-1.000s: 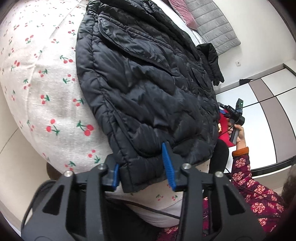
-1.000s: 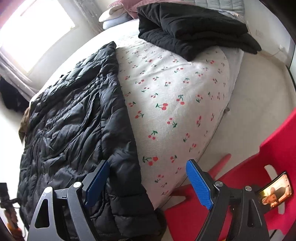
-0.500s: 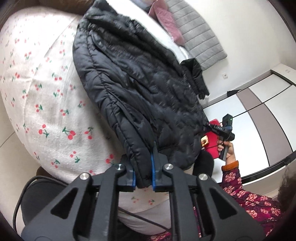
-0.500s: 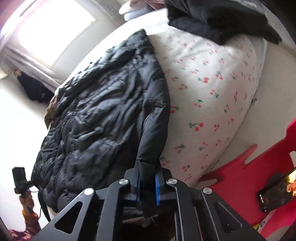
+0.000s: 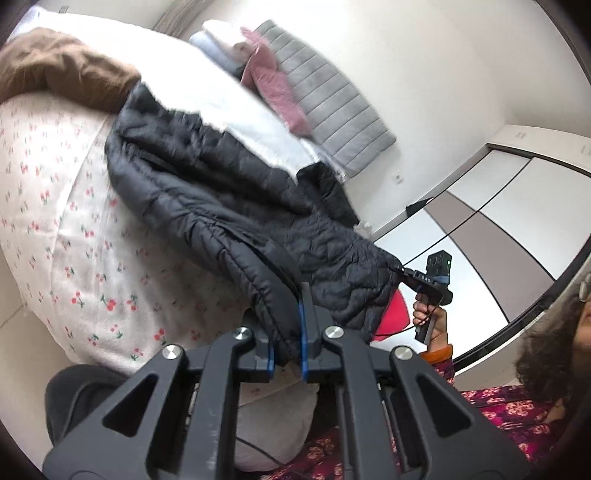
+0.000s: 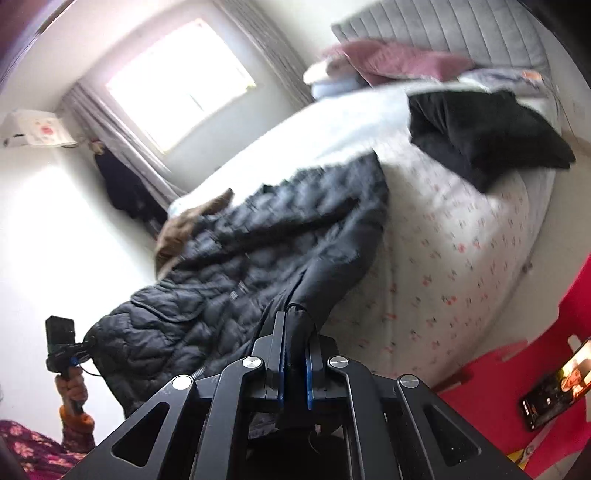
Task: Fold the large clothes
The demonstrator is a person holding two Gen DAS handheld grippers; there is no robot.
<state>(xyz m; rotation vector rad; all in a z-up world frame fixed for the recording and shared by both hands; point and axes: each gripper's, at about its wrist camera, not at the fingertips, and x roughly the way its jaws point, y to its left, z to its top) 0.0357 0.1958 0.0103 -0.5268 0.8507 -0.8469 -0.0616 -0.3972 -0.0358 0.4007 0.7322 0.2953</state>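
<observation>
A large black quilted jacket (image 5: 229, 206) lies across the bed with the cherry-print sheet (image 5: 74, 236); it also shows in the right wrist view (image 6: 236, 280). My left gripper (image 5: 287, 347) is shut on the jacket's hem at one bottom corner and holds it lifted off the bed edge. My right gripper (image 6: 294, 365) is shut on the hem at the other bottom corner, also lifted. The jacket's near part hangs between the grippers; its far part rests on the bed. The right gripper appears in the left wrist view (image 5: 402, 271).
A folded black garment (image 6: 480, 136) lies on the bed near the grey headboard (image 6: 461, 29) with pink and white pillows (image 6: 388, 59). A brown garment (image 5: 62, 74) lies at the far side. A red chair (image 6: 517, 387) with a phone (image 6: 554, 384) stands beside the bed.
Both grippers closed on the jacket's bottom hem corners, then lifted and pulled the hem up off the bed edge. The views tilted upward toward the headboard and window.
</observation>
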